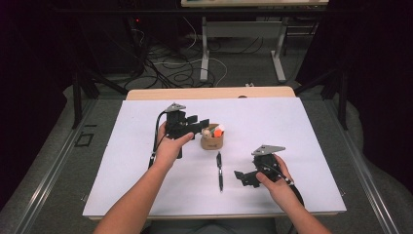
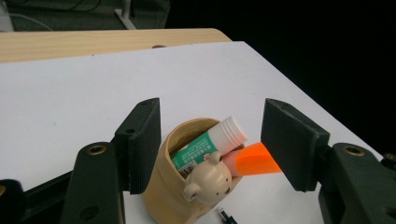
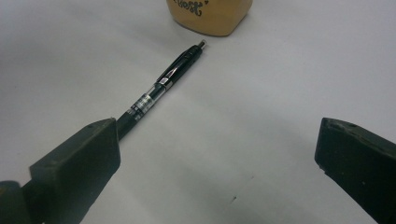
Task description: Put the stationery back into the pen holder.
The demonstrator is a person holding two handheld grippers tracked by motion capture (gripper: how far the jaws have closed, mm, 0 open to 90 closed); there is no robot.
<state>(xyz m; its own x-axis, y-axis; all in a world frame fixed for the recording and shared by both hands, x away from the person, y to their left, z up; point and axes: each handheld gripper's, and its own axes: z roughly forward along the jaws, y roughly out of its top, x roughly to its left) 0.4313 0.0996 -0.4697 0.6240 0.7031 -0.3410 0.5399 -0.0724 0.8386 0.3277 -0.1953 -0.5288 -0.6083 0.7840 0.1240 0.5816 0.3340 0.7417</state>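
In the right gripper view, the top edge cuts off the tan cup (image 3: 210,16), leaving its lettering unreadable, and one black jaw hides the lower end of the pen (image 3: 161,81). In the left gripper view, the cup wall hides the lower parts of the glue stick (image 2: 210,142) and the orange thing (image 2: 252,161), and the stick's label is too small to read.

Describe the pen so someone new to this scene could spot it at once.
Start at the white table and find the tan cup near its middle. Just in front of the cup, toward the person, the pen lies flat on the bare surface. It is slim, black and clear-barrelled, and alone lies outside the cup.
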